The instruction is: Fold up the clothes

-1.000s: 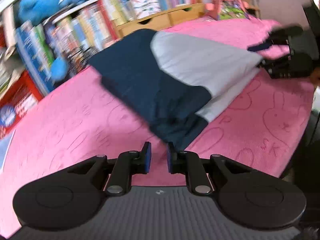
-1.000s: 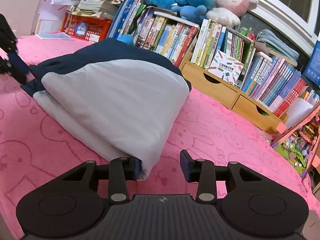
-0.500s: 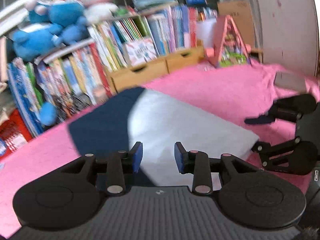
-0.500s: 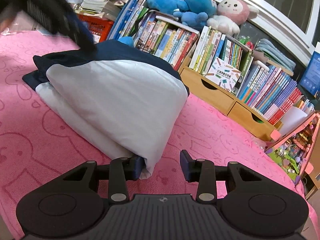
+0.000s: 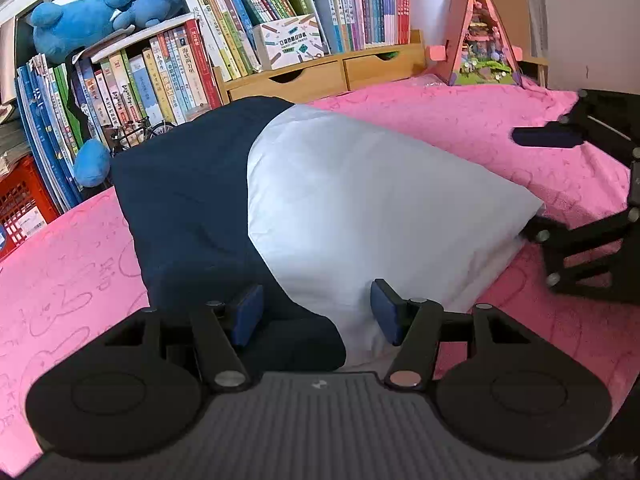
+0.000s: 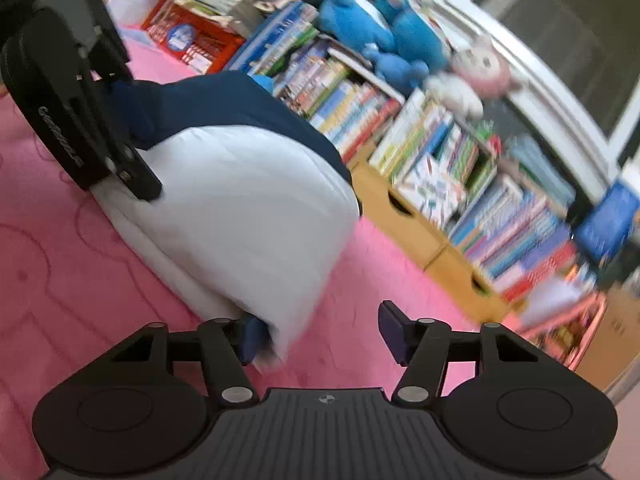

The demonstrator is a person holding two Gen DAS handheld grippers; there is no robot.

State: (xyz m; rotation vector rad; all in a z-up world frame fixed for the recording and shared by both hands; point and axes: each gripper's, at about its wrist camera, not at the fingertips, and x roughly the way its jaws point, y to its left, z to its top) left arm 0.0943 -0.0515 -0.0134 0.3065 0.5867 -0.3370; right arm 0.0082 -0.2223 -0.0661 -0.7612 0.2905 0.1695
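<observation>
A: Item one, garment (image 5: 320, 208). Location?

B: Centre of the left wrist view, lying folded on the pink blanket (image 5: 72, 264). Navy half to the left, white half to the right. In the right wrist view it fills the left-centre.

A: Item two, left gripper (image 5: 316, 314).

B: Bottom centre of its own view. Jaws opening, about half apart, the near edge of the garment between them. Pads stand clear of the cloth, as far as can be seen.

A: Item three, right gripper (image 6: 320, 334).

B: Bottom centre of its view, which is blurred. Jaws opening; the white corner lies against the left pad, the right pad is over bare blanket. Nothing clamped.

A: Background?

B: Bookshelf (image 5: 248, 44) across the top, blue plush toys (image 5: 100, 4) at upper left, red crate (image 5: 24, 204) at far left.
</observation>
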